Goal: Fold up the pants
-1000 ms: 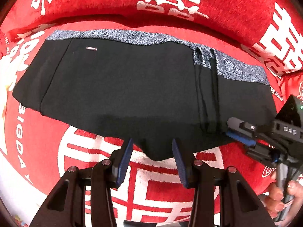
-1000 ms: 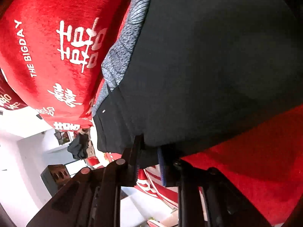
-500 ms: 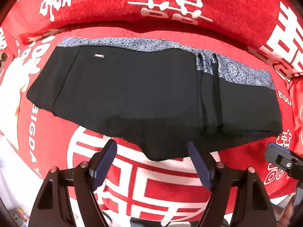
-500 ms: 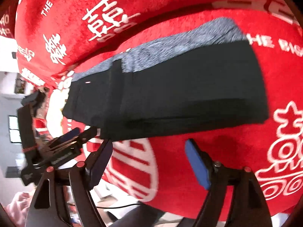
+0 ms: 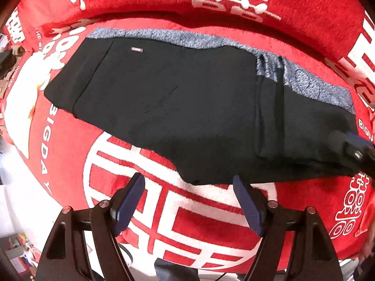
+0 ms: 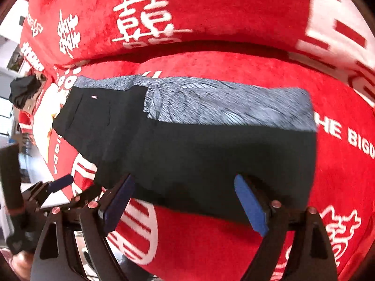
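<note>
The black pants point(image 5: 175, 105) lie folded flat on the red blanket point(image 5: 187, 222), with a blue-grey patterned strip point(image 5: 311, 82) along their far edge. My left gripper point(image 5: 187, 179) hangs open just above the pants' near edge, nothing between its pads. In the right wrist view the same pants point(image 6: 211, 152) stretch across the blanket point(image 6: 234, 245). Above their near edge my right gripper point(image 6: 185, 178) is open, its jaws still opening and not touching the cloth. The right gripper point(image 5: 351, 145) shows at the left view's right edge, and the left gripper point(image 6: 58, 182) at the right view's left edge.
A thick red cushion roll point(image 5: 234, 0) with white characters runs along the far side of the blanket. At the left the blanket drops off to a pale floor point(image 5: 7, 199). A dark bundle point(image 6: 23, 91) sits beyond the blanket's left end.
Both grippers have opened wide and let go of the pants' near edge. The right gripper has risen and rolled, and the pants now lie flat below it.
</note>
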`<state>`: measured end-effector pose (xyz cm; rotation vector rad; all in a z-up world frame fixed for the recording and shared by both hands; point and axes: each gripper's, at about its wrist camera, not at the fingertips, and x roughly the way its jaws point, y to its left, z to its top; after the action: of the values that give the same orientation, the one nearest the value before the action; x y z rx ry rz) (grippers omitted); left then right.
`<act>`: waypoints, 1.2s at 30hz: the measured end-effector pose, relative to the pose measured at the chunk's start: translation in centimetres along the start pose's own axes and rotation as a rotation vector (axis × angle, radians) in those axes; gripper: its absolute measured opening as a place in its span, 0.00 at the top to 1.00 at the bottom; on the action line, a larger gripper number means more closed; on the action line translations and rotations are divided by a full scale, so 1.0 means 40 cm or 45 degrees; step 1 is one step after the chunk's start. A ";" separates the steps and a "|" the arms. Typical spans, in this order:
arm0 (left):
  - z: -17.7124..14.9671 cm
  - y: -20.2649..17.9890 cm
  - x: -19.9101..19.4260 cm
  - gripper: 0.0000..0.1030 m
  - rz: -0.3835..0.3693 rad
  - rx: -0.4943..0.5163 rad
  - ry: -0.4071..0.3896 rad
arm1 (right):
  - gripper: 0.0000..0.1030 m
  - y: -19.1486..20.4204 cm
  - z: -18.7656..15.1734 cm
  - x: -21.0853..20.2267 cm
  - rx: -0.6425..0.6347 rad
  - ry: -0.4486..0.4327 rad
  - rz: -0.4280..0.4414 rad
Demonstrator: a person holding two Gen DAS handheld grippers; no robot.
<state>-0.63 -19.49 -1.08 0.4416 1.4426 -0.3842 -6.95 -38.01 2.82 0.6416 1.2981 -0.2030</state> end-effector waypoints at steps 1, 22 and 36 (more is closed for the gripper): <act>0.001 0.010 0.006 0.24 -0.012 0.002 0.008 | 0.13 0.012 0.009 0.023 -0.007 0.018 -0.012; 0.139 0.330 0.064 0.24 -0.089 0.033 -0.007 | 0.12 0.256 -0.004 0.120 0.084 0.113 -0.125; 0.171 0.413 0.092 0.24 -0.144 -0.070 -0.004 | 0.60 0.303 0.021 0.178 0.031 0.180 -0.137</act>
<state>13.93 -8.70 -3.26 0.3158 1.4756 -0.4344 1.63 -27.17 0.20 0.6159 1.4700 -0.2654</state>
